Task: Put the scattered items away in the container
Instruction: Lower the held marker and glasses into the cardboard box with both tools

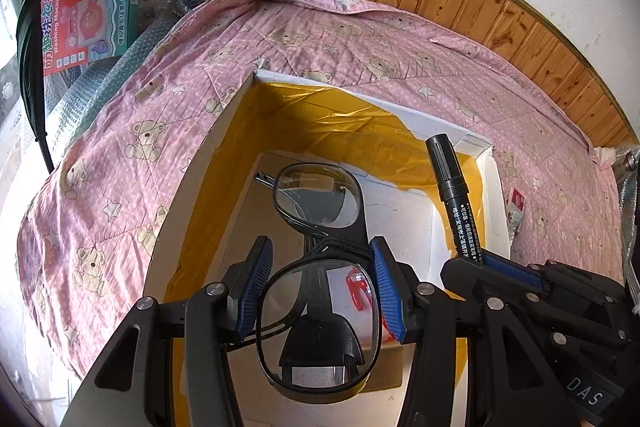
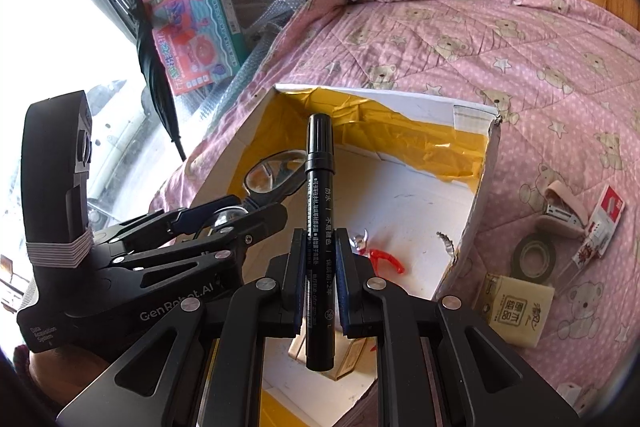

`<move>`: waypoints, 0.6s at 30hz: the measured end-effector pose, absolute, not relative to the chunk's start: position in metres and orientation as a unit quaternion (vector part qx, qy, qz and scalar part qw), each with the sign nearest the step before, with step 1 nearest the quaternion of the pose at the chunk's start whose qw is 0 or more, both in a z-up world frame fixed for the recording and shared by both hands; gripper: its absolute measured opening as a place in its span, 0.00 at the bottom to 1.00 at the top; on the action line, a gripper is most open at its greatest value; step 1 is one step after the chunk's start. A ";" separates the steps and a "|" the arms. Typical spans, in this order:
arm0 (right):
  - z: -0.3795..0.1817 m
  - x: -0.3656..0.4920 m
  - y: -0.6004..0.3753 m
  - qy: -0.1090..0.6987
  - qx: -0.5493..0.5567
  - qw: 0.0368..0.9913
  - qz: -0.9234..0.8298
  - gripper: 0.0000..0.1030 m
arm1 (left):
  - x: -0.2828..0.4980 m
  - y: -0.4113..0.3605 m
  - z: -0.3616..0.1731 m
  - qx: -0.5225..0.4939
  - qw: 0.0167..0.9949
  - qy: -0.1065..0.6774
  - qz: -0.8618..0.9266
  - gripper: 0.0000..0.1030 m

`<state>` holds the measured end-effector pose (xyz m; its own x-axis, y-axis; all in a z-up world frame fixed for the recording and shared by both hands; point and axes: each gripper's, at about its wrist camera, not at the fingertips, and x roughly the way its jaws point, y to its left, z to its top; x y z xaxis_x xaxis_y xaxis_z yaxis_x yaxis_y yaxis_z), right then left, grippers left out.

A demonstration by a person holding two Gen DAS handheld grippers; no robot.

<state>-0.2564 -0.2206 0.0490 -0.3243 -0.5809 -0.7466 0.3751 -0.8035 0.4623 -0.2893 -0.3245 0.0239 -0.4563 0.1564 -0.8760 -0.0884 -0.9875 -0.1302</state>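
Above the box (image 1: pixel 192 187), the left gripper (image 1: pixel 320 291) pinched black glasses (image 1: pixel 320 267); the right gripper (image 2: pixel 320 283) pinched a black marker (image 2: pixel 320 227) printed with Chinese text. The left gripper's body read "GenRobot.AI".

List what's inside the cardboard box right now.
On the floor of the cardboard box: a red-and-silver toy figure and a small brown carton, partly hidden by the marker. Both grippers block the near floor, so more may lie there.
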 end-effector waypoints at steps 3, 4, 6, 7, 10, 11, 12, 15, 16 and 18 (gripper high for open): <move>0.045 -0.265 -0.225 -0.096 0.506 0.291 -0.806 0.14 | -0.298 -0.323 0.019 -0.520 0.070 -0.025 0.851 0.50; 0.043 -0.268 -0.226 -0.093 0.508 0.289 -0.806 0.14 | -0.301 -0.323 0.017 -0.521 0.069 -0.023 0.850 0.50; 0.040 -0.273 -0.228 -0.087 0.511 0.287 -0.805 0.14 | -0.306 -0.323 0.014 -0.524 0.066 -0.018 0.849 0.50; 0.038 -0.275 -0.228 -0.084 0.514 0.285 -0.805 0.14 | -0.309 -0.323 0.012 -0.525 0.066 -0.016 0.848 0.50; 0.034 -0.281 -0.232 -0.076 0.518 0.282 -0.804 0.14 | -0.316 -0.321 0.007 -0.529 0.064 -0.011 0.846 0.50; 0.034 -0.282 -0.233 -0.073 0.519 0.283 -0.804 0.14 | -0.318 -0.321 0.005 -0.530 0.063 -0.010 0.845 0.50; 0.033 -0.284 -0.234 -0.070 0.520 0.283 -0.803 0.14 | -0.319 -0.321 0.003 -0.532 0.063 -0.008 0.845 0.50; 0.030 -0.289 -0.238 -0.061 0.525 0.280 -0.801 0.14 | -0.323 -0.320 -0.003 -0.536 0.060 -0.004 0.842 0.50; 0.030 -0.289 -0.238 -0.059 0.526 0.281 -0.801 0.15 | -0.325 -0.320 -0.006 -0.538 0.059 -0.002 0.841 0.50; 0.030 -0.289 -0.238 -0.060 0.524 0.280 -0.802 0.16 | -0.329 -0.320 -0.012 -0.547 0.056 -0.001 0.835 0.50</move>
